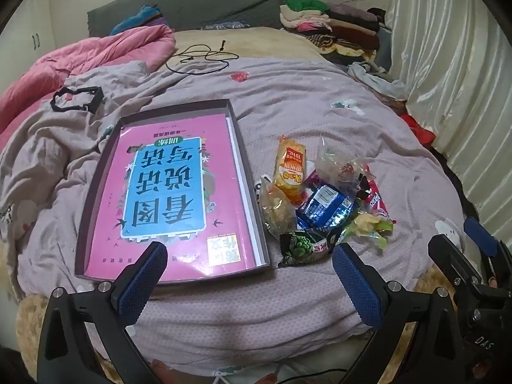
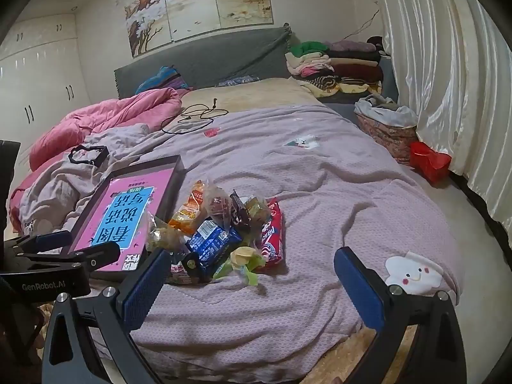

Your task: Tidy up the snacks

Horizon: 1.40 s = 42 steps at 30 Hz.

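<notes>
A pile of wrapped snacks lies on the mauve bedspread, right of a shallow dark box holding a pink book. The pile includes an orange packet, a blue packet, a green packet and a red packet. My left gripper is open and empty, near the box's front edge. My right gripper is open and empty, just in front of the snack pile. The box and book also show in the right wrist view.
A black cable and a black clip lie on the bed. A pink quilt is bunched at the far left. Folded clothes are stacked at the headboard's right. A curtain and red bag line the right side.
</notes>
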### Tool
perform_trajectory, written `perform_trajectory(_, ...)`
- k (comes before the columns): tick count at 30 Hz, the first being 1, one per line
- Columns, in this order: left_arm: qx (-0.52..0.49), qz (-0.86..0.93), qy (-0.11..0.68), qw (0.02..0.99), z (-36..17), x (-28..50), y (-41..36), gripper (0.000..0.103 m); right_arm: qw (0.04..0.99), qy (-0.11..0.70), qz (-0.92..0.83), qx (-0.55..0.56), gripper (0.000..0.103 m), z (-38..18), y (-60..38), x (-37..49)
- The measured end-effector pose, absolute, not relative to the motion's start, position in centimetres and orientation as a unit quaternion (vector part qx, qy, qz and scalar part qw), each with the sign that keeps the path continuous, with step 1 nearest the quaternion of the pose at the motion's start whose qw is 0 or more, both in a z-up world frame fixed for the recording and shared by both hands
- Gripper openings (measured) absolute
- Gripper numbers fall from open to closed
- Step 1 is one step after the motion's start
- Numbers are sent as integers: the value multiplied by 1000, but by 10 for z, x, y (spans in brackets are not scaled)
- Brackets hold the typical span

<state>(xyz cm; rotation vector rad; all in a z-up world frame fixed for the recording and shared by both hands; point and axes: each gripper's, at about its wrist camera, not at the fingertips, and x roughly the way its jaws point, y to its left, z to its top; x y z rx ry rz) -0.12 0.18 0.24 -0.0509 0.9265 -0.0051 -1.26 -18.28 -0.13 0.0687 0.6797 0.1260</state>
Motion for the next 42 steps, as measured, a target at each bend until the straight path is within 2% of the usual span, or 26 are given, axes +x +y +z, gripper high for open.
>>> perform_trajectory(42, -27, -7, 439, 898, 2, 1, 3, 103, 938, 338, 69, 29, 103, -8, -181, -9)
